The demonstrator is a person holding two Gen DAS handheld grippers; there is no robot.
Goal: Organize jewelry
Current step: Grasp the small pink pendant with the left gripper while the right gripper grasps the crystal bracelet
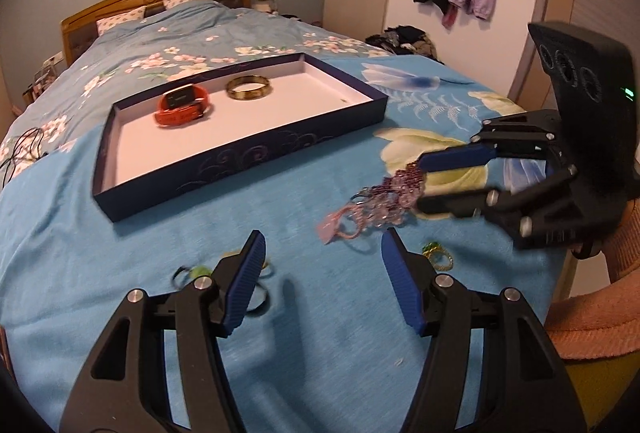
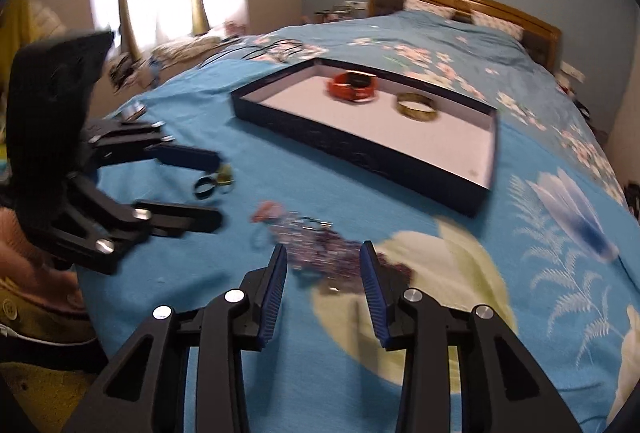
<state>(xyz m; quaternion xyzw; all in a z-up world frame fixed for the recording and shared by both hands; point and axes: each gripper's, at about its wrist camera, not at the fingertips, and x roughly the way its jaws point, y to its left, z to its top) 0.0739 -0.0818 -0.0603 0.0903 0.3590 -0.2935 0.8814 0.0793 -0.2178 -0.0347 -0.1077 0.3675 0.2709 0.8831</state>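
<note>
The tray (image 1: pixel 256 153) lies beyond both tongs. Right tongs (image 2: pixel 324 253) stand partly open around the blurred purple beaded jewelry (image 2: pixel 320 249); contact unclear. Left tongs (image 1: pixel 324 245) gape empty, partly hiding the rings (image 1: pixel 260 289); only the left view shows a green-gold trinket (image 1: pixel 438 253).

No legible text or labels.

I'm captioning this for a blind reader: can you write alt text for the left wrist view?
The right tongs reach in from the right with a purple beaded jewelry piece between their tips on a blue floral bedspread. The open left tongs hover in the foreground. Beyond lies a shallow navy tray holding an orange wristband and a gold bangle.
</note>
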